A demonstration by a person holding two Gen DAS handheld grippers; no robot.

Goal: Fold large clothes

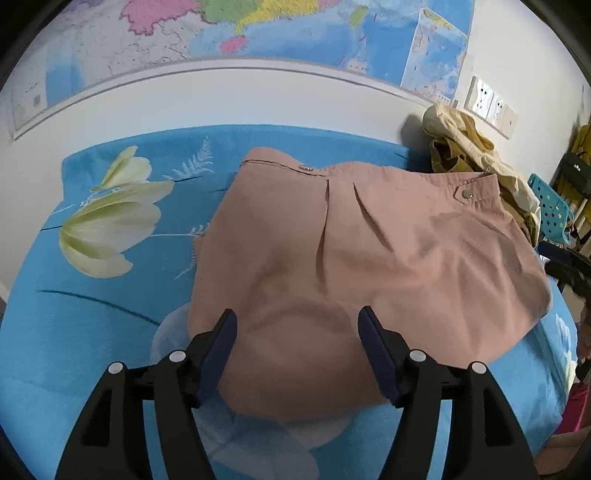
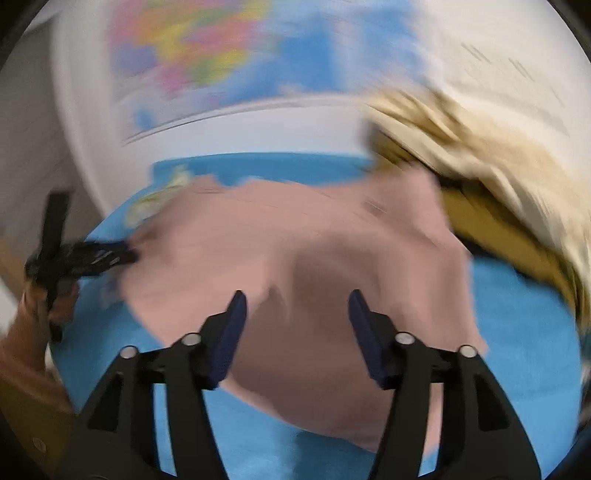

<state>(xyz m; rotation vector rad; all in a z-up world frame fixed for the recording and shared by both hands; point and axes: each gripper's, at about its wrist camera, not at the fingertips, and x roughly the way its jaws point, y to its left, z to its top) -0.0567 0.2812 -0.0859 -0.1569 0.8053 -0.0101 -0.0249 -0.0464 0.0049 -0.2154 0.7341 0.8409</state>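
Folded pink trousers (image 1: 369,258) lying on a blue floral bedsheet (image 1: 92,332), waistband toward the wall, fabric bunched into a rounded fold at the near edge. Left gripper (image 1: 297,332) and right gripper (image 2: 295,314) both hover over that near fold with jaws apart and nothing clamped, apparently released so the fold can settle. A heap of yellow-beige clothes (image 1: 480,158) crowds the far right corner, touching the waistband; a wall map (image 1: 258,33) hangs behind. The right wrist view is motion-blurred.
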